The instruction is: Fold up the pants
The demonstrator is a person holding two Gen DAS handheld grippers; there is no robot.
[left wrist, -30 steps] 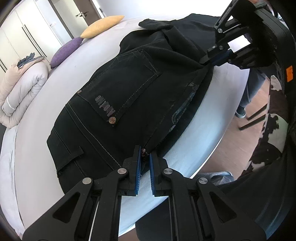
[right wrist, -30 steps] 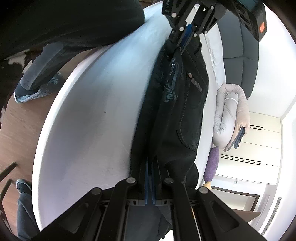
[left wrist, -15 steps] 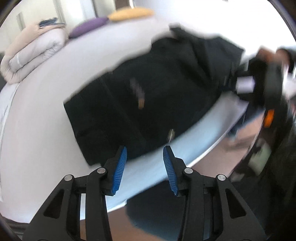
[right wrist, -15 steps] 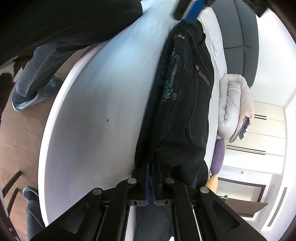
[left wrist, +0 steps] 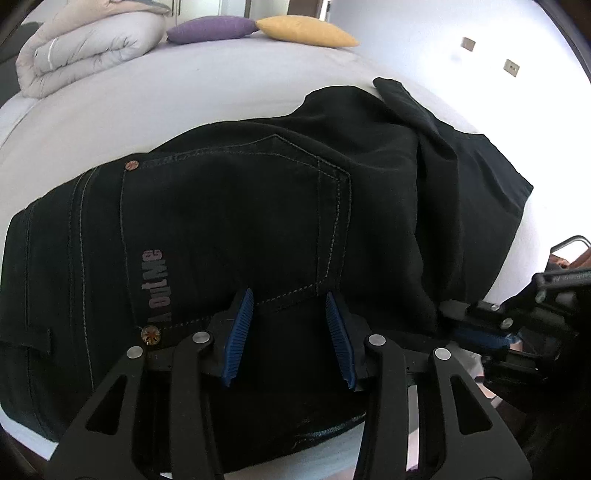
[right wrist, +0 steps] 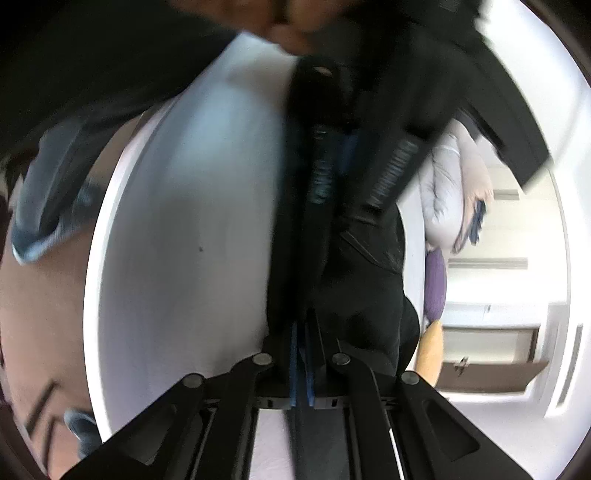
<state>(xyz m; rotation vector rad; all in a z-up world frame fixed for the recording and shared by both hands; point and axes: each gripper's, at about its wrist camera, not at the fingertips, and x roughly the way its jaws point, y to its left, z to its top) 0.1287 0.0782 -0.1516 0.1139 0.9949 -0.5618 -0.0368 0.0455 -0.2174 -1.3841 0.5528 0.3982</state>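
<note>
My left tongs (left wrist: pixel 290 332) hover open over black jeans (left wrist: pixel 229 221) at the bed's (left wrist: pixel 184 92) near edge; my right tongs (right wrist: pixel 303 363), easing open, pinch their edge.

The right tongs (right wrist: pixel 302 354) pinch the edge of the black pants (right wrist: pixel 354 266), their blue pads nearly together and opening slightly. The pants stretch away across the white bed (right wrist: pixel 184 221). Above, blurred, the left tongs (right wrist: pixel 354 155) hover over the fabric. A purple cushion (right wrist: pixel 435 284) lies at right.

Pants (left wrist: pixel 229 221) flat on bed (left wrist: pixel 184 96), duvet (left wrist: pixel 85 40) and cushions (left wrist: pixel 210 28) behind
</note>
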